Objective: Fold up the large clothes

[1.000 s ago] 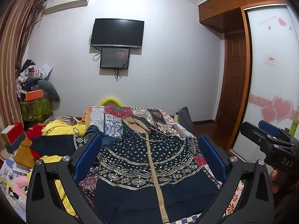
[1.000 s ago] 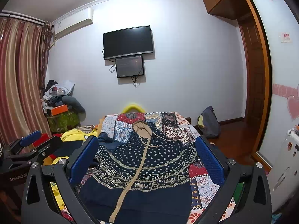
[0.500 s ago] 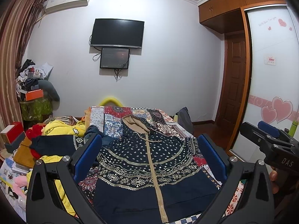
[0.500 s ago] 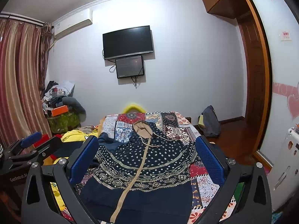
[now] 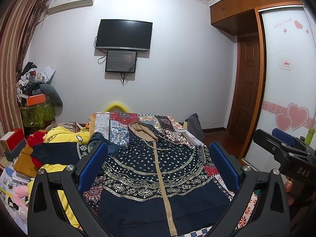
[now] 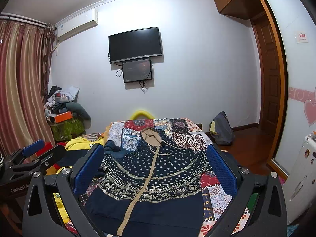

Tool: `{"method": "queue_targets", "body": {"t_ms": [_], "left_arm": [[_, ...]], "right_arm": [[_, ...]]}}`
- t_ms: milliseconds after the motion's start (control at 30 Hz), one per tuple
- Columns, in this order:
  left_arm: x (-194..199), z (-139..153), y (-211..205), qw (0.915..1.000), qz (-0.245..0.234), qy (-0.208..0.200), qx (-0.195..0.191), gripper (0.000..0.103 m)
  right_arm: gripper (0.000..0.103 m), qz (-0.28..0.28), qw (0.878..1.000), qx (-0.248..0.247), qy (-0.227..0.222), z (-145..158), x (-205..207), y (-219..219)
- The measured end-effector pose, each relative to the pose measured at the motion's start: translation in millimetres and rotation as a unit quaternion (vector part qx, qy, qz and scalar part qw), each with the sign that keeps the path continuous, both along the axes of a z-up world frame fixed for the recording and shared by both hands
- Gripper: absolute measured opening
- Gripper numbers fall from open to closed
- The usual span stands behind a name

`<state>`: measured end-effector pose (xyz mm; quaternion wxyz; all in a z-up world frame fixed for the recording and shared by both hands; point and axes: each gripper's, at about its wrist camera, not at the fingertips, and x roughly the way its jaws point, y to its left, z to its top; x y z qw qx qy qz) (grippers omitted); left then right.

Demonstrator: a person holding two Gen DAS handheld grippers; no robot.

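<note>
The left claw [image 5: 158, 169] hangs above the near end of the bed [image 5: 177, 126], its blue pads [image 5: 92, 165] spread wide, released, holding and touching nothing. The right claw [image 6: 156, 169] is likewise released, pads [image 6: 221, 169] far apart, nothing between them. Each claw shows at the edge of the other's view: the right one at the right of the left view [image 5: 284, 148], the left one at the left of the right view [image 6: 33, 158]. They sit side by side, apart from each other.

The hoodie [image 5: 158, 173] lies flat on the bed's patchwork cover, front up, zipped. It is navy with white dots and patterned bands, and a tan zipper [image 5: 160, 169] runs down its middle. Its long axis runs along the bed, away from the claws: the tan-lined hood [image 5: 141, 129] points to the far wall, the plain navy hem [image 5: 154, 211] lies nearest. One sleeve [image 5: 59, 154] stretches out to the left, over a yellow garment [image 5: 65, 136] at the bed's left side. I cannot make out the other sleeve.

A TV [image 5: 124, 34] hangs on the far wall, and a bag [image 6: 222, 129] leans against that wall on the floor.
</note>
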<state>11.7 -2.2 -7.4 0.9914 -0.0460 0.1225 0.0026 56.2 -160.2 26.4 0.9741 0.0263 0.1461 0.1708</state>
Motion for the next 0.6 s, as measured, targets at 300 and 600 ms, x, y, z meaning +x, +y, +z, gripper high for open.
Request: {"method": "queue_targets", "body": {"t_ms": [300, 600], "left_arm": [[0.5, -0.9, 0.7, 1.0000, -0.002, 0.000, -0.001, 0.103], [3.0, -3.2, 3.5, 1.0000, -0.002, 0.003, -0.002, 0.103]], "right_arm": [[0.103, 0.000, 1.000, 0.000, 0.000, -0.2, 0.0, 0.1], [0.103, 0.000, 1.000, -0.003, 0.003, -0.2, 2.8, 4.5]]}}
